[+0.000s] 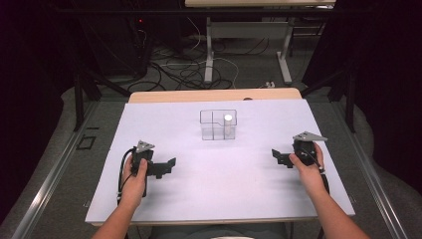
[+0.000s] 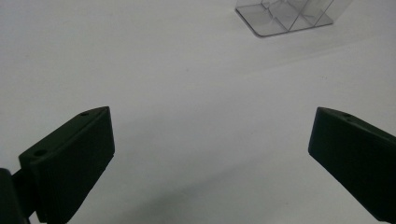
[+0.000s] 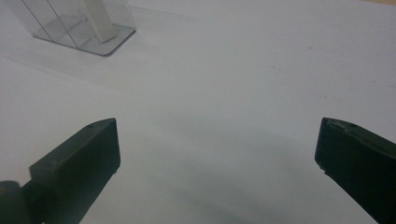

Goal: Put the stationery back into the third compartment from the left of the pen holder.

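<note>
- Dark floor, loose cables and a second desk's legs lie behind the white tabletop, which carries a single thing: a clear divided box standing upright near the far middle, with a white tube upright in its right-hand compartment.
- Left tongs rest low on the near left, jaws spread wide and holding nothing. The left gripper view has the box's corner far up and to the right, well apart. Risk here: a long reach at a slant could strike the thin wall and slide or tip the box (it looks light and nothing pins it down).
- In the middle, the tube stands tall above the rim, so a sideways nudge may tilt it or drag the whole box along when lifting.
- Right tongs sit on the near right, jaws also gaping and empty. From this side a pinch set too low would catch the clear wall rather than the tube, and both tongs arriving together could collide over the box.
</note>
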The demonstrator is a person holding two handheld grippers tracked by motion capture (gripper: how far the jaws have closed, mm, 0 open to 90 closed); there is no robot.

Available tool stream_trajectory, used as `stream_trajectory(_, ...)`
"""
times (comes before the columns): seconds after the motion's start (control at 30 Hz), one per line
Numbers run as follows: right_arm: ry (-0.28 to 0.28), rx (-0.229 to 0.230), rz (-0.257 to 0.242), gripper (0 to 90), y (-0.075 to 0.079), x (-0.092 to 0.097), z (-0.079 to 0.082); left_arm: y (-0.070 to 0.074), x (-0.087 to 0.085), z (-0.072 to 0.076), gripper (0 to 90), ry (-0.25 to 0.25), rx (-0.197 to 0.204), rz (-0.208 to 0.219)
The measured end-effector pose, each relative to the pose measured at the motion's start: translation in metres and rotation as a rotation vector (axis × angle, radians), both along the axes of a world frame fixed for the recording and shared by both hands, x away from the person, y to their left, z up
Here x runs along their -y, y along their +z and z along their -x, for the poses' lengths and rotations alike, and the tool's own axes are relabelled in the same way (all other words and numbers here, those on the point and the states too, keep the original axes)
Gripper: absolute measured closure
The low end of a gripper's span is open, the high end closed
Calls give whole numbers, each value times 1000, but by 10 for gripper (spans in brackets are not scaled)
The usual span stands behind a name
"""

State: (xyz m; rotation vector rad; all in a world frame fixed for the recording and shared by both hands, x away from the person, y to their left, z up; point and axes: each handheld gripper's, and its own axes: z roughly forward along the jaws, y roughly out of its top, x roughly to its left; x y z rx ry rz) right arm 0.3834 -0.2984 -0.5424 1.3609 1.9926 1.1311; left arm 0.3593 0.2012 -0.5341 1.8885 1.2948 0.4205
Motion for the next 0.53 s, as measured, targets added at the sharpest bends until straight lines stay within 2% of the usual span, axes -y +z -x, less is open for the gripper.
stream_trajectory(0.13, -6, 3, 11, 0, -2, 2, 0, 1, -2, 0, 3, -7, -8, -4)
stream_trajectory(0.23, -12, -2, -3, 0, -5, 3, -1, 1, -3, 0, 3, -8, -11, -6)
stream_trajectory(0.53, -22, -14, -3, 0, -9, 5, -2, -1, -2, -1, 3, -1, -9, -5)
